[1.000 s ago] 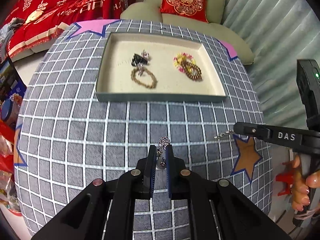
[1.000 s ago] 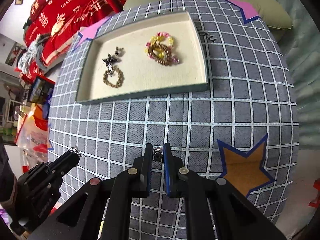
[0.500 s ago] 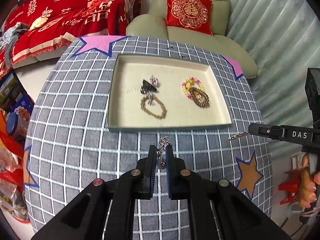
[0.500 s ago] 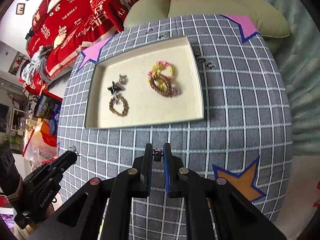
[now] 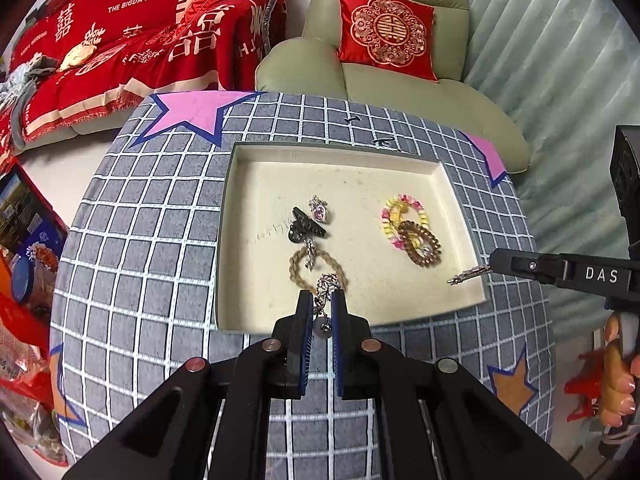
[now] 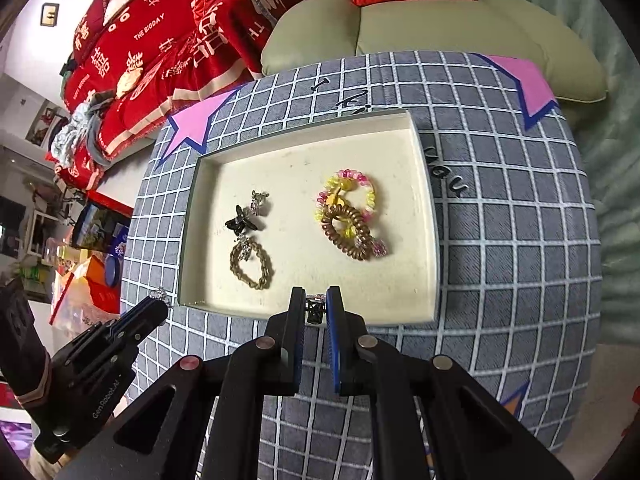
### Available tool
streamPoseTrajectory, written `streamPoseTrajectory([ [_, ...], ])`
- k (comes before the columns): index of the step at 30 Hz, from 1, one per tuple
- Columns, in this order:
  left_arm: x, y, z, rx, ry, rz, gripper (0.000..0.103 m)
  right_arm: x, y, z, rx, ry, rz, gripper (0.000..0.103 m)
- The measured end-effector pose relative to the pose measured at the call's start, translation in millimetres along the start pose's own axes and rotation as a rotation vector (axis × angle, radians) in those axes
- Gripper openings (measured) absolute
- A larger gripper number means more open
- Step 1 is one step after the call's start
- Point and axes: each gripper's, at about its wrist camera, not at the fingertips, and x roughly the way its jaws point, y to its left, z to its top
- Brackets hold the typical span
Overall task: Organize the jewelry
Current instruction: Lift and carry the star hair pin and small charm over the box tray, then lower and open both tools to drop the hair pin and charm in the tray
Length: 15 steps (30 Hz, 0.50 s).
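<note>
A cream tray (image 5: 460,208) (image 6: 426,216) lies on the grey checked table. In it are a black butterfly clip (image 5: 305,227) (image 6: 242,222), a small pink earring (image 5: 319,210), a brown rope ring (image 5: 300,276) (image 6: 252,264), and a beaded bracelet (image 5: 402,210) (image 6: 348,190) under a brown coil tie (image 5: 420,244) (image 6: 346,234). My left gripper (image 5: 322,300) is shut on a silver earring (image 5: 326,286) above the tray's near edge. My right gripper (image 6: 316,300) is shut on a small silver piece (image 6: 314,308) (image 5: 470,274) over the tray's near right.
The table (image 5: 152,216) (image 6: 512,216) has pink and orange star patches. A green armchair (image 5: 400,92) with a red cushion (image 5: 386,34) stands behind it. Red bedding (image 5: 120,40) lies at the back left. Boxes and bags (image 5: 24,248) sit left of the table.
Both grippers have moved forward from the table's near part to the tray's near edge, each still holding its piece of jewelry.
</note>
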Motion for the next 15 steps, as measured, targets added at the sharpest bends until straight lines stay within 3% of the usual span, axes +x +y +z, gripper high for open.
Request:
streamPoseTrajectory([
  [15,61.3,1.9,20.2,-0.005,0.056,0.051,0.018,56.6,-9.0,18.7,0.007,0.068,0.025,0.011],
])
